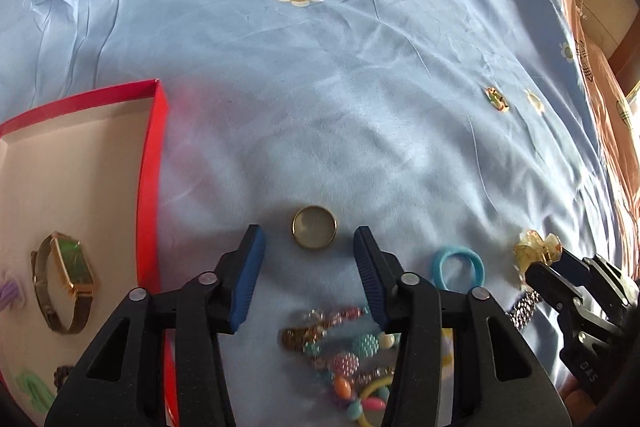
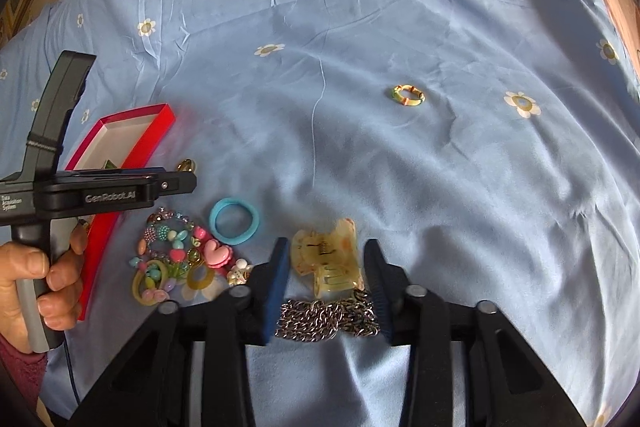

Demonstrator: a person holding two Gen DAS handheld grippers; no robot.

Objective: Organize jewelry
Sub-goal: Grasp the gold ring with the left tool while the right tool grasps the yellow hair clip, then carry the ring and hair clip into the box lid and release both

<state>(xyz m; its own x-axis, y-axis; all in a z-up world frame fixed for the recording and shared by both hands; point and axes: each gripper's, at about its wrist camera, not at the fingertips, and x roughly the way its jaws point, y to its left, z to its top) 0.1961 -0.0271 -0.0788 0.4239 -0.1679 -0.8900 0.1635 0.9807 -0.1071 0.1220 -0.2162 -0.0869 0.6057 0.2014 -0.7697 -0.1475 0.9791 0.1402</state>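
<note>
Nearest my left tool [image 1: 308,279], its jaws wide apart and holding nothing, lay a bead heap [image 1: 344,351]; just past the tips sat a gold ring [image 1: 314,233]. My right tool [image 2: 326,291], also spread and unloaded, straddled a yellow hair claw [image 2: 332,259] over a chain [image 2: 328,319]. Farther left on the bed [image 2: 400,187] stood the red box [image 1: 150,167], likely the ring's destination once pinched.

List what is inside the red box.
In the red box, the left wrist view shows a gold watch with a green face, plus purple and green hair ties at the frame edge. The left gripper hides the near corner.
</note>
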